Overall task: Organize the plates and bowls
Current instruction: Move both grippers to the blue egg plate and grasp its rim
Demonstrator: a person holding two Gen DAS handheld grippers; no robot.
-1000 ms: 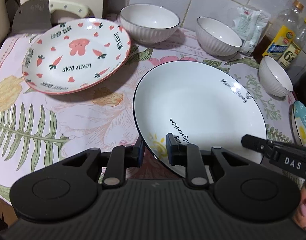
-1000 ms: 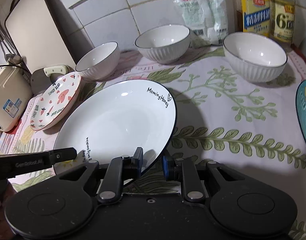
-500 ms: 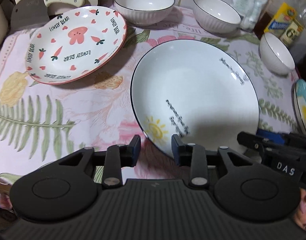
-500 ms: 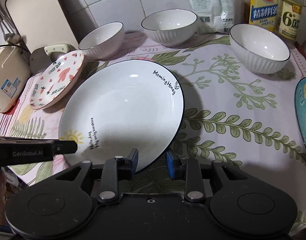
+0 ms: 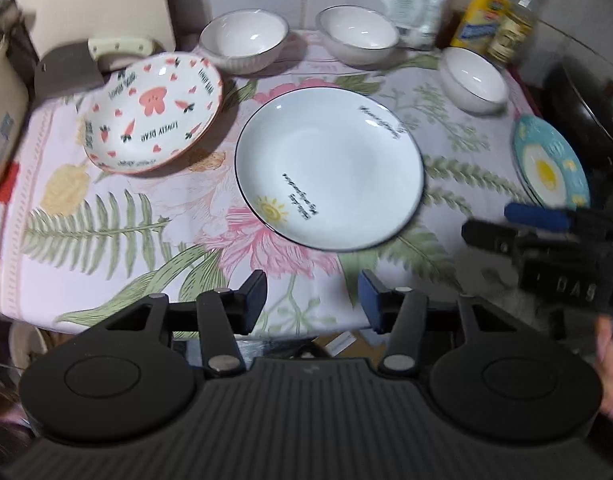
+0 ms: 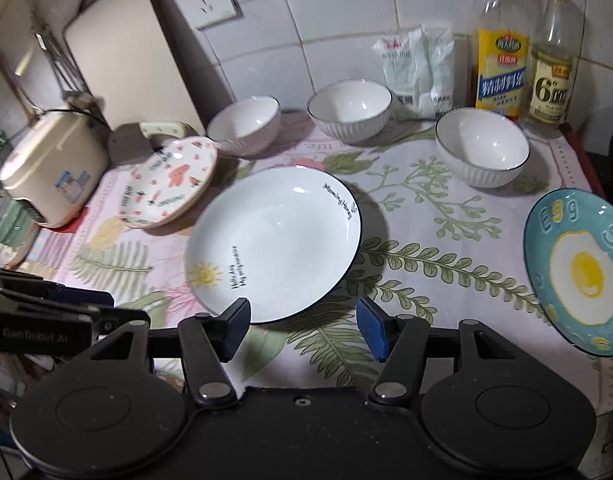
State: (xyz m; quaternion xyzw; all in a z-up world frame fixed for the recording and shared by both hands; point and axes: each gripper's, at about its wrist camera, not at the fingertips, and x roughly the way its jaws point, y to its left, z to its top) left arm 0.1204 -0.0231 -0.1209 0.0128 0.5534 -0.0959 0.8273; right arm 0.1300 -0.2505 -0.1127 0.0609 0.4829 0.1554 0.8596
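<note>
A big white plate (image 5: 330, 168) with a sun drawing lies flat in the middle of the flowered tablecloth; it also shows in the right wrist view (image 6: 274, 240). My left gripper (image 5: 312, 300) is open and empty, above the table's front edge, short of the plate. My right gripper (image 6: 304, 330) is open and empty, just in front of the plate's near rim. A pink carrot-print plate (image 5: 152, 118) sits at the back left, tilted against a cleaver. Three white bowls (image 6: 244, 124) (image 6: 350, 110) (image 6: 482, 146) stand along the back. A blue egg plate (image 6: 578, 268) lies at the right.
Two oil bottles (image 6: 502, 60) and a white bag (image 6: 420, 68) stand against the tiled wall. A cream rice cooker (image 6: 54, 164) and a cutting board (image 6: 126, 52) are at the left. A black pan (image 5: 586, 100) sits at the far right.
Both grippers let go of the white plate, opened wide and drew back toward the table's front edge. The plate now rests flat on the cloth.
</note>
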